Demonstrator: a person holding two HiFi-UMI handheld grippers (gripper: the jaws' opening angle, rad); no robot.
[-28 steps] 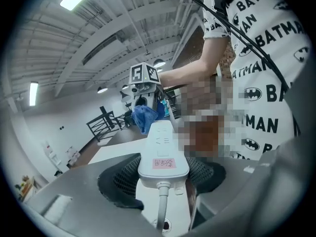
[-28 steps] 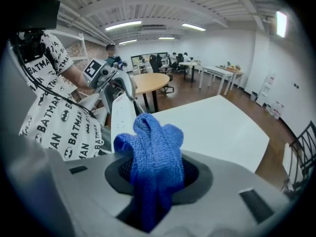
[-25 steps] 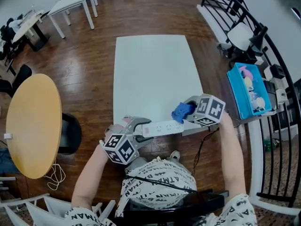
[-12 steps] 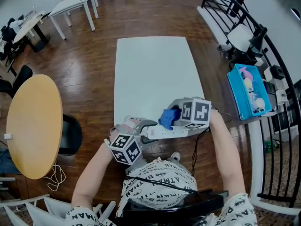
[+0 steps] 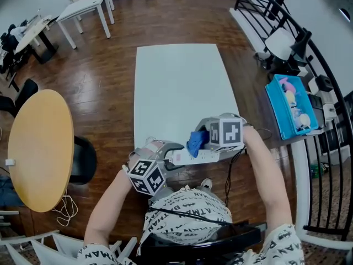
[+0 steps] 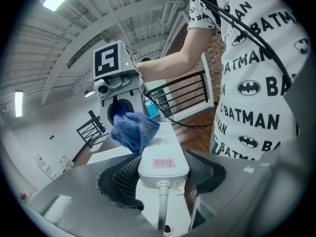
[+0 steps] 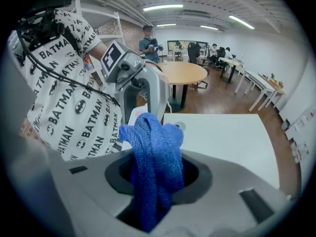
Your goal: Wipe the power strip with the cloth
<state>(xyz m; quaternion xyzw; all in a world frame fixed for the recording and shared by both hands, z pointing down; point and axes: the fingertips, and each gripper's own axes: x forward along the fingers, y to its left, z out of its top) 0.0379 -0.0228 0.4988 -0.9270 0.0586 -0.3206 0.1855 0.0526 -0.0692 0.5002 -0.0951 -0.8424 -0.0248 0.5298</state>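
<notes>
- Power strip [image 5: 194, 157] falling is the biggest danger. It seems to be held up at the near edge of the white table [image 5: 176, 81], partly out over the wooden floor [image 5: 110, 87]. Only its cord end sits clamped between the padded jaws of the left hand-held gripper [image 5: 167, 152], so most of its length juts out unsupported. A hard downward stroke far from the jaws could lever it loose, and it would probably hit the floor.
- Twisting comes next. The left jaws stand fairly wide around the strip's sides, and a sideways push from the wiping hand could make the smooth white casing swivel or slide in the pads.
- The blue cloth [image 7: 153, 157] is pinched as a folded wad in the closed jaws of the right hand-held gripper [image 7: 155, 179], and its bunched tip rests on the strip's top face near the left jaws. Since only that tip touches, much of the surface could be missed. A drag over a socket edge could also tug the cloth out of the jaws.
- The two hand-held grippers are now close together, so a stroke carried further toward the left one may knock them against each other.
- The strip's white cord [image 6: 160, 206] drops down between the left jaws, and a thin black cable [image 6: 182, 124] trails near the right hand-held gripper. Either could snag during a stroke.
</notes>
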